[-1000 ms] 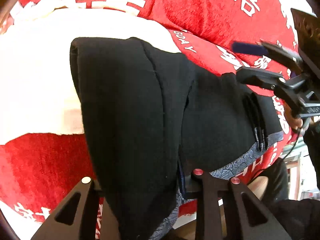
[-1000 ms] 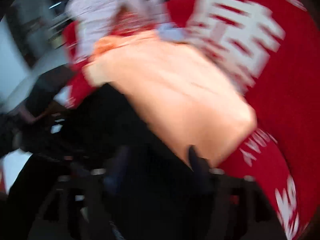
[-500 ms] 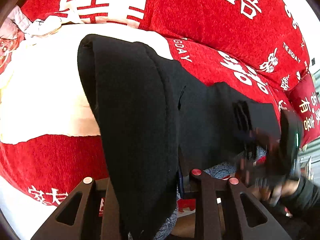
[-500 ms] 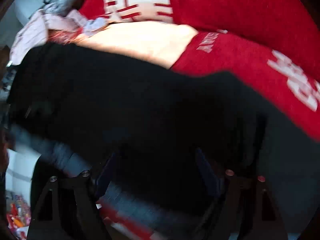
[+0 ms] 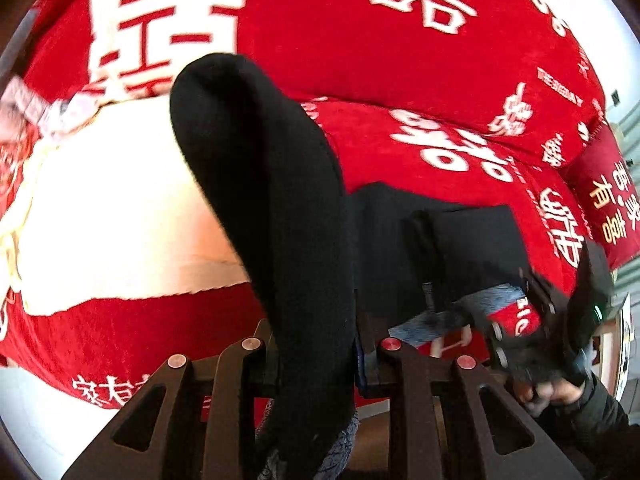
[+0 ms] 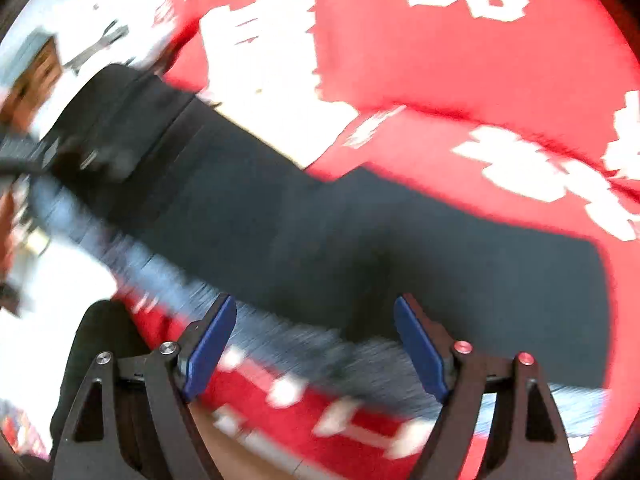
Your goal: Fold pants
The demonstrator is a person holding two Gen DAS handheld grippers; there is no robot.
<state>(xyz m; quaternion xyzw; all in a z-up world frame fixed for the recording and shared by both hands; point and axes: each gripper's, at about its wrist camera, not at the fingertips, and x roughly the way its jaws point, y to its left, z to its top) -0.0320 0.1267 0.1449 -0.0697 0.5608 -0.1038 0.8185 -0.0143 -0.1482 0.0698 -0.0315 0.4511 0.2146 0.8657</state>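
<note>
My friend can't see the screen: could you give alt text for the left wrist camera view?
The left gripper pinches a fold of black pants, lifting it over a red blanket with white characters. A cream cloth lies behind; the right gripper hovers lower right.

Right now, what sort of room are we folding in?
Probably a home living room or bedroom: red cover printed with white characters over cushioned furniture, a cream cloth lying on it, black pants draped across.

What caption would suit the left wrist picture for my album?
Left gripper shut on black pants, lifting a fold above a red cover printed with white characters.
</note>
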